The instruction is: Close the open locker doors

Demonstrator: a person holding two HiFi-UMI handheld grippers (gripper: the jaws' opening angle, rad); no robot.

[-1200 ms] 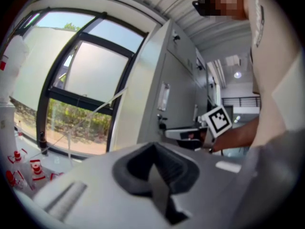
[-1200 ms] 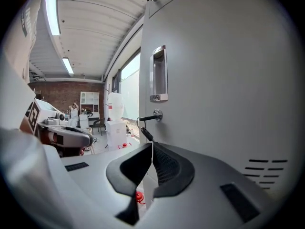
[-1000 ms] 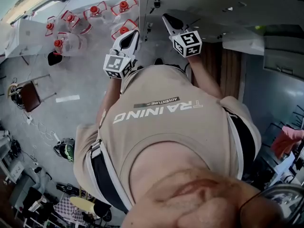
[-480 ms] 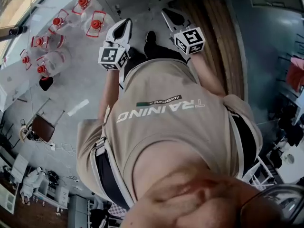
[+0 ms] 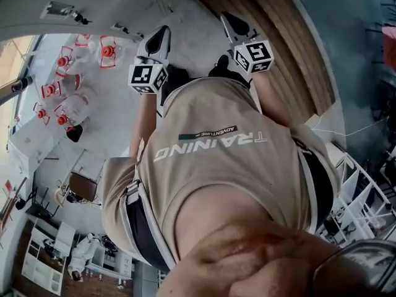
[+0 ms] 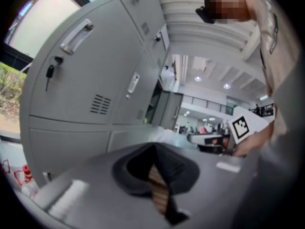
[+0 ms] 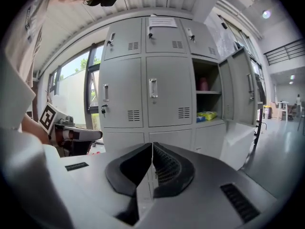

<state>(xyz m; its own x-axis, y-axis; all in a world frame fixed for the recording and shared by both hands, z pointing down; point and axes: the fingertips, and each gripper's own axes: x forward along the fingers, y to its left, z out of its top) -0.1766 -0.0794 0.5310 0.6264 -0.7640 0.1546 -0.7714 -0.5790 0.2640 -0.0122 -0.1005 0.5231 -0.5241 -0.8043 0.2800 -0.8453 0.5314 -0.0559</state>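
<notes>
In the right gripper view a bank of grey lockers (image 7: 152,80) stands ahead. Its middle right compartment (image 7: 208,92) is open, with a pink thing (image 7: 203,84) and a yellow packet (image 7: 208,114) on its shelves. Its door (image 7: 242,87) is swung out to the right. Below it a pale panel (image 7: 238,140) also stands out from the bank. My right gripper (image 7: 152,148) is shut and holds nothing, well short of the lockers. My left gripper (image 6: 155,149) is shut and empty beside closed locker doors (image 6: 86,75). In the head view both grippers (image 5: 159,39) (image 5: 232,23) are raised before the chest.
Several red-capped water jugs (image 5: 62,64) stand on the grey floor at the left, with a chair (image 5: 80,187) farther back. A strip of wooden floor (image 5: 291,48) runs at the right beside a white rack (image 5: 362,197). A window (image 7: 71,94) lies left of the lockers.
The head view has swung: the lockers slid from the top right toward the top left, and the jugs moved left. Both grippers stay shut and raised in front of the chest.
</notes>
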